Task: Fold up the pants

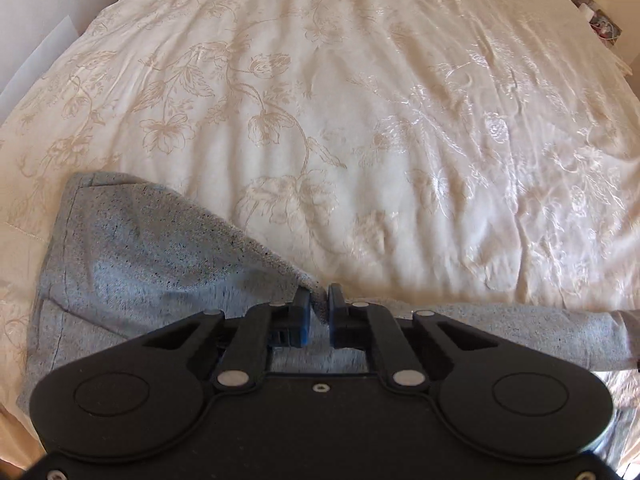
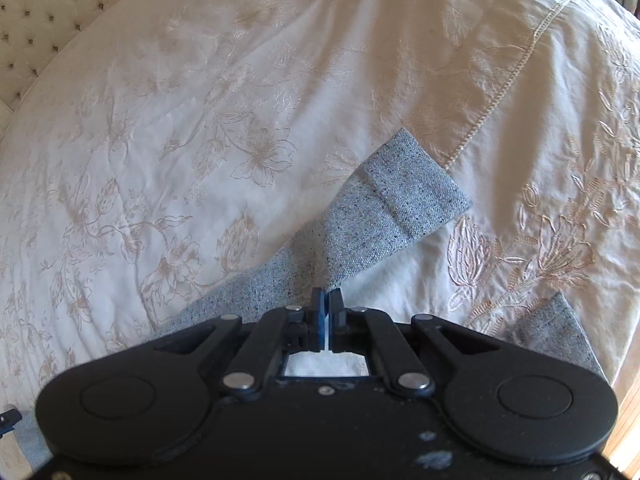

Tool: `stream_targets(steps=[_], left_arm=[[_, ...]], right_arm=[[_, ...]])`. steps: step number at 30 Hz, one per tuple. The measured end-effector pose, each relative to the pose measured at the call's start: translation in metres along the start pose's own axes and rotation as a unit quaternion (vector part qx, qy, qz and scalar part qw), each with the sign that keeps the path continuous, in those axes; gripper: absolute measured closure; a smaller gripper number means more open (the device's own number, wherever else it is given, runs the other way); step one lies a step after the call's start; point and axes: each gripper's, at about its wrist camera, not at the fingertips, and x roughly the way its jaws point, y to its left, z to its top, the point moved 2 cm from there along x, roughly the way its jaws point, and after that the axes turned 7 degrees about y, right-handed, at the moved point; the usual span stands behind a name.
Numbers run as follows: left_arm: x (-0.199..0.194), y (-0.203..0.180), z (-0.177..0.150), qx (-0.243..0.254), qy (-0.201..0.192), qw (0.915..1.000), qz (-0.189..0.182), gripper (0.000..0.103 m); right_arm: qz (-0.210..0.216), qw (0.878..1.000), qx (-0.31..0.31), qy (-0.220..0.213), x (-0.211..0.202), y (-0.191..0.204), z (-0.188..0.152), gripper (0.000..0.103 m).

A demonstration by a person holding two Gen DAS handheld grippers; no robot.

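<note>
Left tool [image 1: 319,300] pinches a fold of the grey pants [image 1: 160,264]; right tool [image 2: 328,300] pinches a pant leg. Both over the bed [image 1: 360,100].

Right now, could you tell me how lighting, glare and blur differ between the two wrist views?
Left wrist view: sunlight glares off the bedspread on the right, washing out its embroidery; the grey pants smear with motion blur near the left claw. Right wrist view: softer, even light, sharp weave on the pant cuff, hazy towards the headboard; fisheye bending in both.
</note>
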Motion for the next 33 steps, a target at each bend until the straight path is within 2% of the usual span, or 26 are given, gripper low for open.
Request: stream_targets(steps=[3,7,10,12,16,19,20,22,25,27,29,33], left_arm=[[-0.013,0.008,-0.034,0.014,0.0,0.9998,-0.01,0.092],[-0.019,0.014,-0.071,0.033,0.02,0.9991,-0.02,0.092],[-0.008,0.018,-0.1,0.058,0.044,0.9973,-0.014,0.093],[0.002,0.023,-0.115,0.063,0.066,0.9957,-0.013,0.102],[0.026,0.028,-0.135,0.061,0.09,0.994,0.011,0.102],[0.033,0.03,-0.14,0.049,0.095,0.9942,0.008,0.101],[0.033,0.029,-0.142,0.047,0.093,0.9945,0.008,0.097],[0.03,0.024,-0.14,0.051,0.089,0.9946,0.014,0.096],[0.022,0.015,-0.137,0.054,0.074,0.9956,0.019,0.088],[0.016,0.008,-0.134,0.054,0.064,0.9964,0.015,0.075],[0.01,0.0,-0.13,0.059,0.052,0.9968,0.014,0.074],[0.003,-0.024,-0.122,0.079,0.033,0.9961,0.019,0.07]], right_arm=[[-0.013,1.0,0.01,-0.015,-0.02,-0.012,-0.025,0.101],[-0.029,0.999,0.039,-0.02,-0.036,-0.034,-0.063,0.101],[-0.035,0.997,0.064,-0.012,-0.036,-0.051,-0.09,0.101],[-0.028,0.996,0.08,-0.003,-0.03,-0.061,-0.109,0.101],[-0.018,0.996,0.088,0.007,-0.016,-0.075,-0.136,0.1],[0.009,0.994,0.107,0.02,-0.008,-0.087,-0.143,0.091],[0.025,0.991,0.132,0.022,-0.004,-0.098,-0.145,0.089],[0.033,0.989,0.144,0.025,-0.002,-0.104,-0.146,0.08],[0.058,0.984,0.166,0.034,0.001,-0.117,-0.142,0.078],[0.072,0.979,0.19,0.026,0.0,-0.126,-0.138,0.076],[0.092,0.969,0.23,0.0,-0.008,-0.141,-0.134,0.072],[0.101,0.964,0.244,0.002,-0.006,-0.151,-0.131,0.068]])
